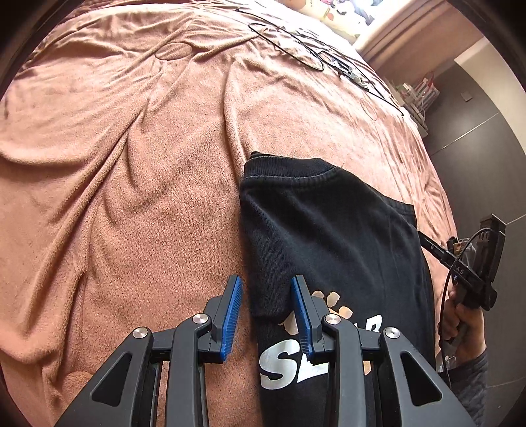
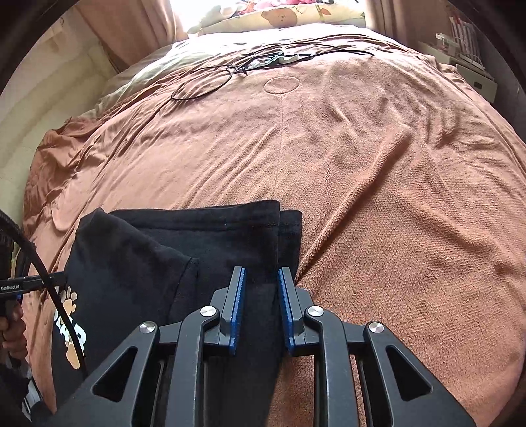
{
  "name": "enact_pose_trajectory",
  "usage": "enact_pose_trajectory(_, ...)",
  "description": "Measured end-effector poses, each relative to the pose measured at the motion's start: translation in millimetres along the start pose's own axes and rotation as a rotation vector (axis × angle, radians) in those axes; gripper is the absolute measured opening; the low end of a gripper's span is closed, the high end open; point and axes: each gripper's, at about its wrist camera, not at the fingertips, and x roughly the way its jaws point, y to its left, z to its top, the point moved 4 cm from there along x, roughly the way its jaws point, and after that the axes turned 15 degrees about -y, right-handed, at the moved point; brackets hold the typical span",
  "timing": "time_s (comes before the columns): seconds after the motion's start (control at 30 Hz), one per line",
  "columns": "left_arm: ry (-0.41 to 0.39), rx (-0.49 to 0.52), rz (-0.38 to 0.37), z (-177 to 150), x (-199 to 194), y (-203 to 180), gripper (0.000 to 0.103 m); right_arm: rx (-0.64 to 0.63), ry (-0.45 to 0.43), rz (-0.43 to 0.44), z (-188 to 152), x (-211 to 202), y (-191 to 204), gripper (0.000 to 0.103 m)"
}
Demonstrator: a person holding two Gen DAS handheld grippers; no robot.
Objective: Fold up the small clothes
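Note:
A small black T-shirt (image 1: 328, 230) with white letters and tan paw prints lies partly folded on a brown blanket (image 1: 131, 164). My left gripper (image 1: 267, 289) is open, its jaws either side of the folded sleeve edge, just above the cloth. In the right wrist view the same shirt (image 2: 184, 249) lies at lower left, its hem end folded. My right gripper (image 2: 261, 280) is open over that hem end, jaws apart with black cloth between them. The right gripper also shows in the left wrist view (image 1: 473, 272), held by a hand.
The brown blanket (image 2: 361, 164) covers a bed and is wrinkled. A black cable loop (image 2: 203, 82) and a small device (image 2: 273, 59) lie at the far end near pillows (image 2: 279, 16). A white shelf unit (image 2: 473, 65) stands to the right.

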Motion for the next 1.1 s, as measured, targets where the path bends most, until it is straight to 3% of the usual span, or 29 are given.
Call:
enact_pose_trajectory(0.27,-0.005,-0.009,0.005,6.0,17.8,0.0,0.033,0.097,0.016,0.043,10.3,13.9,-11.6,0.017)
enact_pose_trajectory(0.3,-0.01,-0.008,0.005,7.4,19.5,0.1,0.033,0.101,0.013,0.04,12.6,15.1,-12.4,0.014)
enact_pose_trajectory(0.33,-0.015,-0.009,0.006,9.1,21.0,0.2,0.033,0.097,0.009,0.026,14.6,15.3,-14.0,0.003)
enact_pose_trajectory(0.37,-0.019,-0.01,0.007,10.4,22.4,0.5,0.033,0.102,0.006,0.02,15.7,14.4,-15.8,0.001)
enact_pose_trajectory(0.6,-0.04,-0.022,0.006,21.1,27.2,-0.9,0.033,0.125,-0.063,0.009,18.5,-12.6,-16.5,0.0)
enact_pose_trajectory(0.7,-0.047,-0.004,0.008,23.9,26.2,-6.0,0.018,0.101,-0.069,-0.018,15.8,-19.9,-11.1,0.0)
enact_pose_trajectory(0.9,-0.055,-0.026,0.002,31.5,29.0,-4.3,0.014,0.072,-0.042,-0.1,9.3,-9.2,-7.0,0.0)
enact_pose_trajectory(1.1,-0.027,-0.072,-0.006,25.2,31.2,8.1,0.021,0.163,-0.024,-0.007,14.7,-13.4,-8.7,0.0)
